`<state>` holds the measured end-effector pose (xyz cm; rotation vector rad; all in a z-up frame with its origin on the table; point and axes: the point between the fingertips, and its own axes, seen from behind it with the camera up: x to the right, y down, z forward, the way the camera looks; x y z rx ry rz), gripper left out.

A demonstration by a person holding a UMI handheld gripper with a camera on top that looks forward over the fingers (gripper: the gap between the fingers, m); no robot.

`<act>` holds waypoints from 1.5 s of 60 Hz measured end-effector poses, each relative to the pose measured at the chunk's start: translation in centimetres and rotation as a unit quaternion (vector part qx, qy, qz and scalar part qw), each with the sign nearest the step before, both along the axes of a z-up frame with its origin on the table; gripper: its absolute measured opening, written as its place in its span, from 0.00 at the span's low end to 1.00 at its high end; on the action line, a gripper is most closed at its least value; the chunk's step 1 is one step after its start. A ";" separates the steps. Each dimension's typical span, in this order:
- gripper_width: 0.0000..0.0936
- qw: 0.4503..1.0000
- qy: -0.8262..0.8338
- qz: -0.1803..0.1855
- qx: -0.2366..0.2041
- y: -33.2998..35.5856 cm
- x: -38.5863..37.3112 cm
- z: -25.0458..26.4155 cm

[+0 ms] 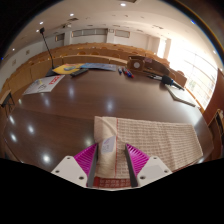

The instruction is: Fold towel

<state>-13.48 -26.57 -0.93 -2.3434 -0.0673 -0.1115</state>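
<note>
The towel (160, 140) is beige with a fine red check and lies on the dark wooden table (70, 105), just ahead of the fingers and spreading to their right. My gripper (112, 160) is shut on a bunched strip of the towel. This strip fills the gap between the pink pads and stands up as a narrow flap (106, 133) above the flat part. The towel's red-checked edge shows low between the fingers (112, 183).
The table reaches far ahead, with papers (45, 85) and a yellow and blue item (70, 69) at its far left. A brown box-like object (160, 70) and a dark flat item (183, 97) lie at the far right. Bright windows are beyond.
</note>
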 end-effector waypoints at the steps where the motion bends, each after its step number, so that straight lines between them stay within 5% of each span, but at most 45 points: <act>1: 0.46 1.000 -0.004 0.003 0.002 0.1 0.2 0.0; 5: 0.10 0.999 -0.034 -0.003 0.012 0.5 1.5 0.2; 20: 0.03 0.999 0.036 0.005 0.004 0.0 0.4 1.4; 33: 0.03 0.982 0.169 0.039 0.071 0.0 -3.0 12.8; 41: 0.04 0.981 0.166 0.009 0.103 0.7 2.4 15.4; 49: 0.05 0.988 0.127 -0.060 0.060 1.3 9.7 9.5; 53: 0.18 0.991 0.105 -0.084 0.026 0.7 12.6 5.9; 59: 0.64 0.990 0.063 -0.128 0.007 -0.9 17.2 3.4; 66: 0.86 0.988 0.027 -0.149 0.030 -2.1 19.5 5.5; 90: 0.90 0.990 -0.002 -0.104 0.096 -10.4 12.3 15.2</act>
